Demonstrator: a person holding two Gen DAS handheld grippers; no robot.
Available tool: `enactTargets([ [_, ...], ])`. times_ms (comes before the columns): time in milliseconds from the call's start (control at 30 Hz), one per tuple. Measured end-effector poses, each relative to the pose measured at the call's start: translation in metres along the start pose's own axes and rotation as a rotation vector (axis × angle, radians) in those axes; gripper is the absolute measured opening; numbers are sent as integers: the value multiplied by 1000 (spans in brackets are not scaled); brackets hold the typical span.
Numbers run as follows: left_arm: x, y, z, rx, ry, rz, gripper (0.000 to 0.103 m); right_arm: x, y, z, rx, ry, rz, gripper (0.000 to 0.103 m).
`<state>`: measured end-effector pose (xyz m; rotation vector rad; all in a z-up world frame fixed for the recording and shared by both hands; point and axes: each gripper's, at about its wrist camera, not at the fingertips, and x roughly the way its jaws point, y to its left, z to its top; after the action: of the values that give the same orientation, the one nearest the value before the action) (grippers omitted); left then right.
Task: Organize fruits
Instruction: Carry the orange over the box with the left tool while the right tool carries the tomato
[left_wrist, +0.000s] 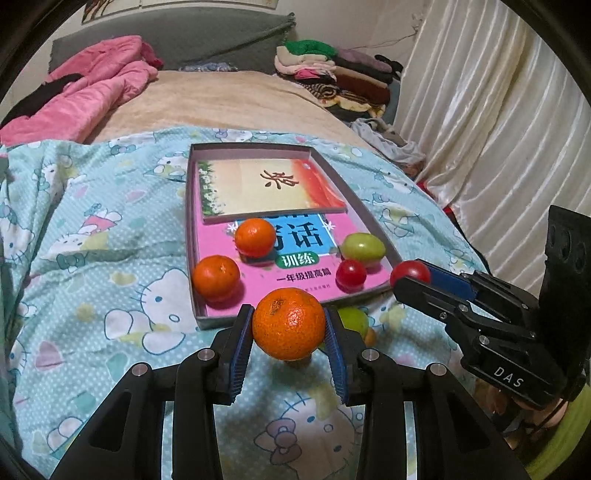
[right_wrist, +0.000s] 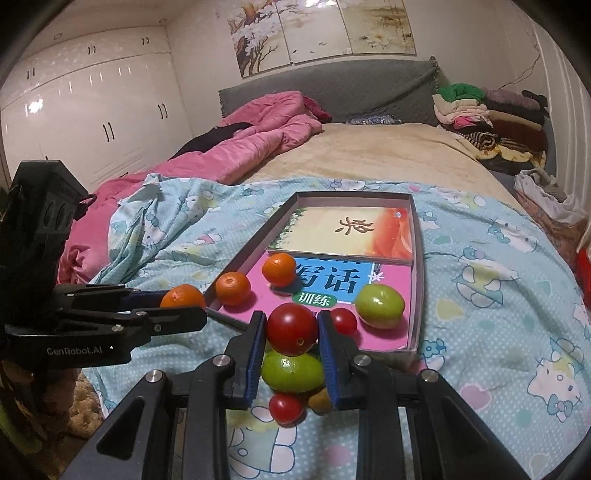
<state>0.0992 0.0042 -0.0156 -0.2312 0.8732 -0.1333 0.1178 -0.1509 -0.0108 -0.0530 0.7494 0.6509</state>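
Between the jaws of the left gripper (left_wrist: 289, 325) sits an orange mandarin (left_wrist: 288, 323), clamped from both sides by the blue pads and held clear of the bedspread (left_wrist: 110, 258), just in front of the near edge of a shallow cardboard tray (left_wrist: 190, 236). The jaws of the right gripper (right_wrist: 291, 328) are closed on a red cherry tomato (right_wrist: 291, 328), likewise raised, at the tray's near right corner.

Directly under the right gripper, on the bedspread, lie a green fruit (right_wrist: 293, 371), a second red tomato (right_wrist: 285, 407) and a small brownish item (right_wrist: 320, 400) that cannot be identified; the three lie close together.

Inside the tray, resting on a pink book (left_wrist: 303, 273), are two mandarins (left_wrist: 216, 277) along the left side, one behind the other, and on the right side a green fruit (left_wrist: 362, 248) with a small red tomato (left_wrist: 351, 274) just in front of it. A second book (left_wrist: 269, 186) with a cream and orange cover fills the far half of the tray.

Beyond the tray the bed carries a tan blanket (left_wrist: 229, 99), a pink quilt (left_wrist: 92, 85) at far left and a stack of folded clothes (left_wrist: 343, 77) at far right. White curtains (left_wrist: 491, 122) hang along the right side.
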Motion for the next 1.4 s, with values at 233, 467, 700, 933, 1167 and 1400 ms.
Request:
enactTargets([
  [233, 9, 3, 11, -9, -3, 6, 38, 2, -8, 3, 14, -9, -15, 29],
  [467, 19, 4, 19, -23, -8, 6, 38, 4, -23, 6, 31, -18, -58, 29],
  [700, 25, 3, 24, -19, -14, 13, 38, 4, -35, 10, 48, -31, -91, 29],
  [933, 36, 3, 26, -17, -8, 17, 39, 6, -40, 13, 45, -33, -119, 29],
  [1167, 42, 3, 27, -13, -18, 20, 38, 10, -44, 13, 49, -29, -129, 29],
  [1400, 50, 2, 29, 8, -24, 30, 39, 13, -46, 12, 50, -20, -139, 29],
])
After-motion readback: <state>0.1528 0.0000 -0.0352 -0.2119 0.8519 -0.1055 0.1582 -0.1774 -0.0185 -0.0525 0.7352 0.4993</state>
